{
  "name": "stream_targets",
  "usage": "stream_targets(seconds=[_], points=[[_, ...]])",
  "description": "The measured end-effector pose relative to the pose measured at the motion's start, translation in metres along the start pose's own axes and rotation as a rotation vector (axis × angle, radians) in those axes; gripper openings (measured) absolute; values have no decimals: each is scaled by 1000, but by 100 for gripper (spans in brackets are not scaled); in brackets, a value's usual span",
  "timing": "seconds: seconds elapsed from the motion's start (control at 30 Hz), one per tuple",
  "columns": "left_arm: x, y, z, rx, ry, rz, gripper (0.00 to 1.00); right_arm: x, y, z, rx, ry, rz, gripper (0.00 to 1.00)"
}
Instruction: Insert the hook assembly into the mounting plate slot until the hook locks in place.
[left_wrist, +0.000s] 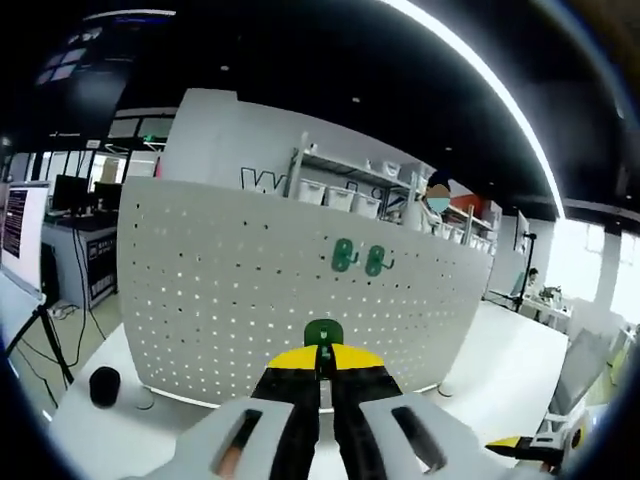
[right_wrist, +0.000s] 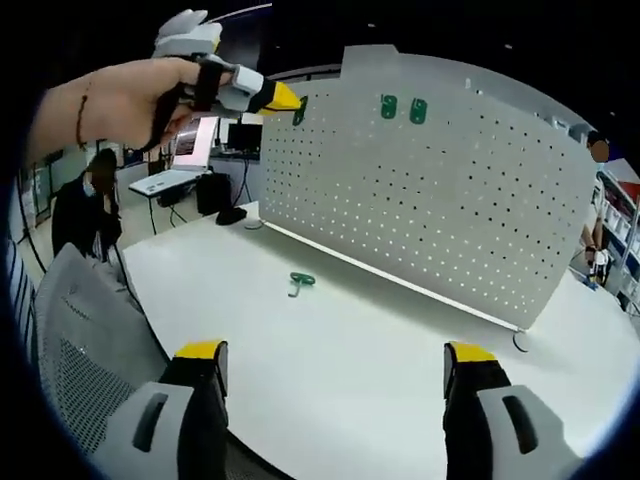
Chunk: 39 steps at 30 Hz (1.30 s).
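A white pegboard (left_wrist: 250, 290) stands upright on the white table; two green hooks (left_wrist: 358, 257) hang side by side near its top. My left gripper (left_wrist: 322, 362) is shut on a third green hook (left_wrist: 323, 331), held in the air a short way before the board. In the right gripper view, the pegboard (right_wrist: 450, 200) carries the two hung hooks (right_wrist: 403, 107), and the left gripper (right_wrist: 285, 100), in a person's hand, holds its green hook (right_wrist: 299, 112) near the board's upper left edge. Another green hook (right_wrist: 300, 281) lies on the table. My right gripper (right_wrist: 335, 365) is open over the table.
A black round object (left_wrist: 104, 385) sits on the table left of the board. A grey mesh chair back (right_wrist: 90, 350) is at the table's near left. Desks with monitors (left_wrist: 70, 195) and shelving with bins (left_wrist: 345, 190) stand behind. A person (right_wrist: 90, 200) is by a far desk.
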<state>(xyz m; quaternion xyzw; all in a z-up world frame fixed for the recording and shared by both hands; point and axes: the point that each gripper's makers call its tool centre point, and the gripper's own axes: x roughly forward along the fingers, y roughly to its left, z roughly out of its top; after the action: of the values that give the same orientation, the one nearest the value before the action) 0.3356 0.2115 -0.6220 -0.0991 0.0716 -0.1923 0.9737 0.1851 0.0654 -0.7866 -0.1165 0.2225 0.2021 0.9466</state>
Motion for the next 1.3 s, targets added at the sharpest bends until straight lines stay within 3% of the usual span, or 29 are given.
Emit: stream_targets(seconds=[0.33, 0.47, 0.63, 1.0, 1.3], points=[[15, -6, 7, 36, -14, 2, 1, 2, 2, -1, -7, 2, 8, 90], [21, -4, 11, 48, -29, 20, 1, -2, 1, 9, 2, -52, 1, 84], [30, 0, 15, 72, -35, 46, 1, 2, 0, 2, 11, -11, 4, 85], [56, 1, 35, 85, -87, 79, 1, 5, 2, -3, 12, 9, 10, 82], [73, 6, 45, 149, -127, 116, 1, 5, 1, -4, 18, 15, 12, 79]])
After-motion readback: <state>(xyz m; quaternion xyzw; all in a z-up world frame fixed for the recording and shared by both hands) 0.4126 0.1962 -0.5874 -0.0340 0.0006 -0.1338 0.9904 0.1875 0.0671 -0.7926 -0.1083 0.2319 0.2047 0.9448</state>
